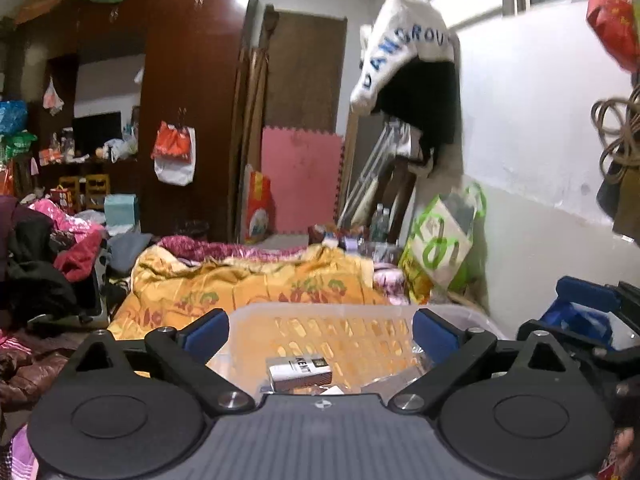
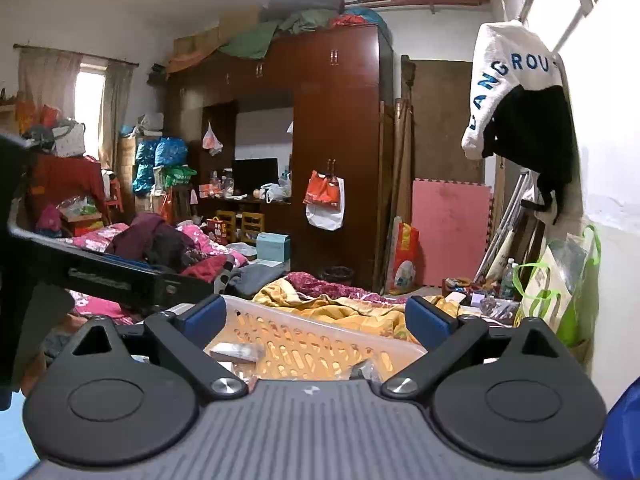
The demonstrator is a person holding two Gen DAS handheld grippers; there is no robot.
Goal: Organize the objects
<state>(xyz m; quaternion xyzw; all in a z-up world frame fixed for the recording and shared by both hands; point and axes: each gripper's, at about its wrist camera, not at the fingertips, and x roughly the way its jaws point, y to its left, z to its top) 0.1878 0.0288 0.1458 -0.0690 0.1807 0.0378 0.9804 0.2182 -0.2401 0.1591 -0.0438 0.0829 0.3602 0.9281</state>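
Note:
A translucent plastic basket with slotted walls sits low in front of both grippers, on the bed. Inside it lies a grey KENT cigarette box among clear wrappers. My left gripper is open above the basket, its blue pads wide apart and holding nothing. In the right wrist view the same basket holds a pale flat packet and a dark crumpled wrapper. My right gripper is open too, with nothing between its fingers. The other gripper's black frame crosses the left side.
An orange patterned quilt covers the bed beyond the basket. Piled clothes lie at the left. A green and white bag leans on the white wall at the right. A tall brown wardrobe stands behind.

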